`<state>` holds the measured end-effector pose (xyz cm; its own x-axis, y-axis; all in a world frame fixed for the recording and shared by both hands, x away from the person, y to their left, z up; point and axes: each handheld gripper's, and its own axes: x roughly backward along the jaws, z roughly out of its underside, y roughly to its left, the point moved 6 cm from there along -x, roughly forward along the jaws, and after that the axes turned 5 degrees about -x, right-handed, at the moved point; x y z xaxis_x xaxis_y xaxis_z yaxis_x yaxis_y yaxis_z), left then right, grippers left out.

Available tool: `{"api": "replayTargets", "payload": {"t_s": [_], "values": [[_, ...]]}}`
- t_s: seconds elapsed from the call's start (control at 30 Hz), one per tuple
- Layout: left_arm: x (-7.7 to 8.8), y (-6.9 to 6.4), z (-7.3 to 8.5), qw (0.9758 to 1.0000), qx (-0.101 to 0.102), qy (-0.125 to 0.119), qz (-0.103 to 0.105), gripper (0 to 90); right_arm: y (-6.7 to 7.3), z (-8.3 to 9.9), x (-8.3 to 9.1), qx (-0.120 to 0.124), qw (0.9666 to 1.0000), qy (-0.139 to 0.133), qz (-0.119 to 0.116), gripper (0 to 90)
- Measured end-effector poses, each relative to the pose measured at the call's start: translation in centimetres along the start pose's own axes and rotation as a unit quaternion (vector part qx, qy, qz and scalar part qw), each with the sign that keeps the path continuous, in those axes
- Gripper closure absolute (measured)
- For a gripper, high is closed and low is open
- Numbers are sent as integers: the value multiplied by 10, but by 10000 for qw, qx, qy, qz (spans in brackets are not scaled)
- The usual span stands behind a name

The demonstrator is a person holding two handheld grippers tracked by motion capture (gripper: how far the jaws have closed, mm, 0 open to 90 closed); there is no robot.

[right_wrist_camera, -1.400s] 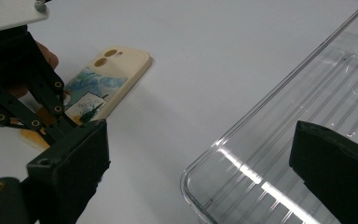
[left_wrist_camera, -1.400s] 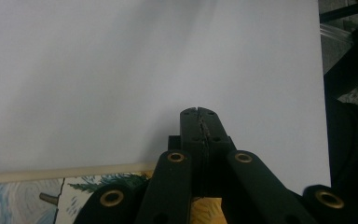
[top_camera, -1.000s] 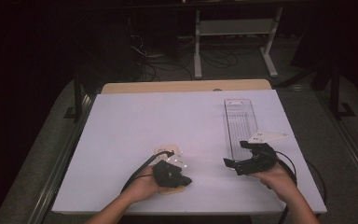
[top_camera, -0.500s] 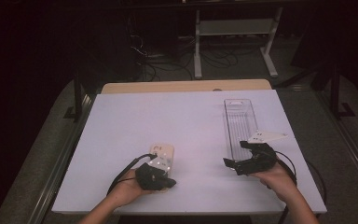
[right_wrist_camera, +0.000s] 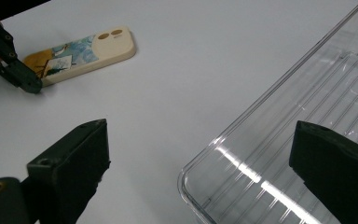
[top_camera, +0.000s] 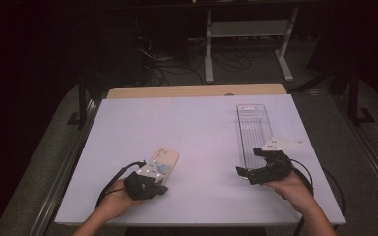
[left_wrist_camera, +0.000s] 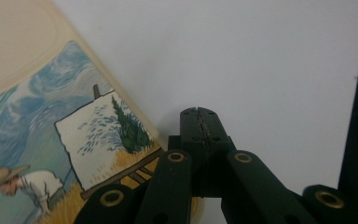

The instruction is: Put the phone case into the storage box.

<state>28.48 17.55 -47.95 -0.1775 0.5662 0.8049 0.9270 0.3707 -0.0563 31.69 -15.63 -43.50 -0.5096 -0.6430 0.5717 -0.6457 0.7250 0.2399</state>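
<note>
Painted phone case flat on white table, near front left.
No legible writing; cream back, blue swirled sky, easel and straw-hatted painter. Left gripper pressed closed, empty, beside its near edge. Right gripper spread wide over near corner of clear tray.

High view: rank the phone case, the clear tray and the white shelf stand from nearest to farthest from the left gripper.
1. Phone case, right at the left gripper, near-left of the table.
2. Clear tray, across the table on the right.
3. White shelf stand, on the floor beyond the far edge.
</note>
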Motion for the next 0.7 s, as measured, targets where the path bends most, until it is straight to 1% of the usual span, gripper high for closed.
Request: {"api": "replayTargets", "payload": {"t_s": [0.03, 0.07, 0.13, 0.17, 0.23, 0.33, 0.37, 0.4, 0.47, 0.5, 0.57, 0.67, 0.7], "values": [[1, 2, 2, 10000, 30, 1, -57, 900, 0, 0, 0, -17, 10000, 2, 8, 43], [3, 5, 4, 9999, 104, -30, -122, 900, 0, 0, 0, -18, 10000, -2, 6, 43], [7, 12, 10, 9996, 162, -6, -248, 900, 0, 0, 0, -43, 10000, 4, 4, 44], [8, 14, 12, 9993, 233, -44, -297, 900, 0, 0, 0, -38, 10000, 1, 5, 44], [12, 22, 17, 9988, 260, 29, -414, 900, 0, 0, 0, -34, 10000, 0, 7, 44], [18, 33, 25, 9975, 389, -14, -596, 900, 0, 0, 0, -39, 10000, 2, 9, 44], [19, 35, 26, 9971, 441, -6, -625, 900, 0, 0, 0, -40, 10000, 1, 7, 44], [20, 37, 27, 9969, 436, -1, -659, 900, 0, 0, 0, -33, 10000, 1, 8, 44], [21, 39, 29, 9964, 492, -3, -691, 900, 0, 0, 0, -31, 10000, 1, 5, 44], [21, 40, 29, 9964, 497, -33, -692, 900, 0, 0, 0, -29, 10000, 1, 4, 44], [21, 39, 28, 9965, 472, -4, -694, 900, 0, 0, 0, -31, 10000, 4, 1, 44], [23, 38, 24, 9968, 479, -115, -634, 900, 0, 0, 0, -36, 10000, 5, 0, 44], [24, 37, 21, 9966, 506, -217, -611, 900, 0, 0, 0, -32, 10000, 4, 0, 44]]}}
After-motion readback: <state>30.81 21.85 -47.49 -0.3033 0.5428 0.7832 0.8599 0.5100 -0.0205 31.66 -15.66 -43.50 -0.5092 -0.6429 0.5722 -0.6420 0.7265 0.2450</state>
